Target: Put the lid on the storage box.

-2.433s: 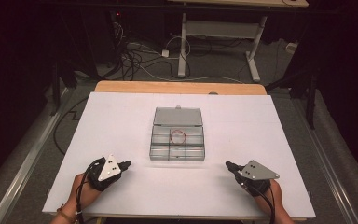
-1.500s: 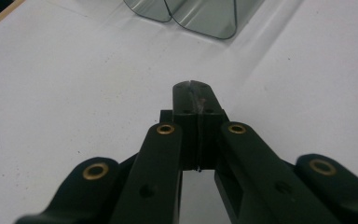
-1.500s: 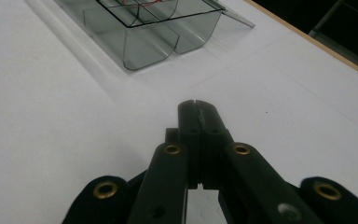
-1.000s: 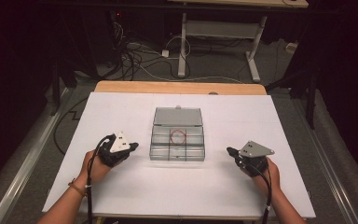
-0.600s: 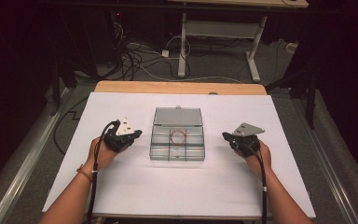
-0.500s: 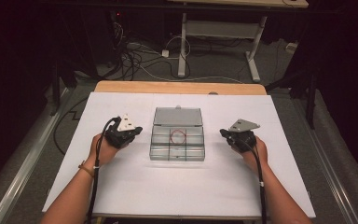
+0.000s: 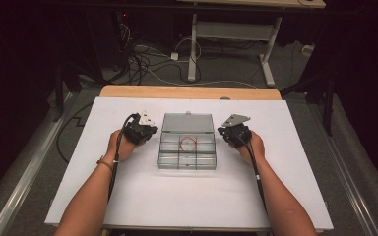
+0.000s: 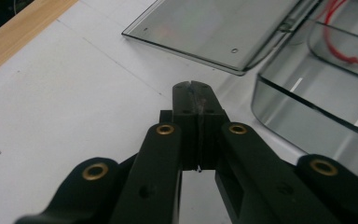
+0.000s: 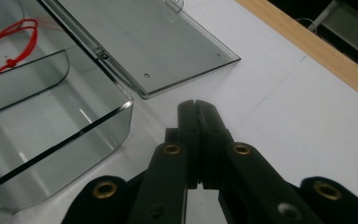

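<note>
A clear plastic compartment box (image 7: pixel 187 156) lies in the middle of the white table, its lid (image 7: pixel 188 123) folded flat toward the far side. A red cord loop (image 7: pixel 188 144) rests in one compartment. My left gripper (image 7: pixel 147 132) sits just left of the box, near the lid's corner (image 8: pixel 235 70), its jaws pressed together with nothing between them (image 8: pixel 195 86). My right gripper (image 7: pixel 227 132) is just right of the box, jaws also shut and empty (image 9: pixel 195 105). The box wall (image 9: pixel 74 135) and red cord (image 9: pixel 9 35) lie to its left in the right gripper view.
The white table top (image 7: pixel 187 196) has a wooden strip (image 7: pixel 187 92) along its far edge. Beyond it stand a desk frame (image 7: pixel 226 29) and cables (image 7: pixel 147 54) on the floor. A cable trails from each gripper along the forearms.
Both hands have moved from the table's near side toward the far side, and inward, and now flank the box by its lid hinge. Both grippers stay shut and empty.
</note>
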`<state>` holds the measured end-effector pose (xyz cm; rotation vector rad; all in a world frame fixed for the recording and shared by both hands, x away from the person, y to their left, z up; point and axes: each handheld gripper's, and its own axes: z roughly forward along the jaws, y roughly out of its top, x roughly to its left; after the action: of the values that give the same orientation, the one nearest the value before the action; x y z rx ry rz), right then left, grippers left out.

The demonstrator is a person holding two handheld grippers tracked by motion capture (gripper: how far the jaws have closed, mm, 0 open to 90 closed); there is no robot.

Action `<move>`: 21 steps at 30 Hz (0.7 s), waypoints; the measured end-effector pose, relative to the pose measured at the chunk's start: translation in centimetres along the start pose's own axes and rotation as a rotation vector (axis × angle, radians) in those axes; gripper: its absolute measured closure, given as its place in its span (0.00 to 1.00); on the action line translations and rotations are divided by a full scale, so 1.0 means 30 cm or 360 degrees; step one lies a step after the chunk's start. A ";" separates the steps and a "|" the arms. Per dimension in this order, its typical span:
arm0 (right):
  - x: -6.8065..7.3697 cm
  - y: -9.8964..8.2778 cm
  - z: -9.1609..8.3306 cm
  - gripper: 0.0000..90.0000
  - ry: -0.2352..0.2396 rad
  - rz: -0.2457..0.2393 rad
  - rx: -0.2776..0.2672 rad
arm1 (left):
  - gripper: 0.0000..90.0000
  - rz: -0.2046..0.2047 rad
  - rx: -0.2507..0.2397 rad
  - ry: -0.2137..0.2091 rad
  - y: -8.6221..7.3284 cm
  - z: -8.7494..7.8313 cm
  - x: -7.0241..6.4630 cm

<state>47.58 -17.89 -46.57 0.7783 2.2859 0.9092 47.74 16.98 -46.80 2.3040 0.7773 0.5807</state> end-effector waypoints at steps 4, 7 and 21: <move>-0.001 0.015 0.044 1.00 -0.0014 -0.0006 0.0053 | 0.97 -0.0034 -0.0003 -0.0015 0.005 0.026 0.008; 0.005 0.022 0.069 1.00 -0.0012 -0.0016 0.0095 | 0.97 -0.0043 0.0008 -0.0033 0.005 0.048 0.007; 0.011 0.045 0.115 1.00 -0.0010 -0.0046 0.0126 | 0.94 -0.0030 0.0028 -0.0039 0.048 0.111 -0.002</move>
<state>50.07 -15.43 -47.79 0.7787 2.3338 0.8065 50.14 14.64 -48.19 2.3131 0.7949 0.5380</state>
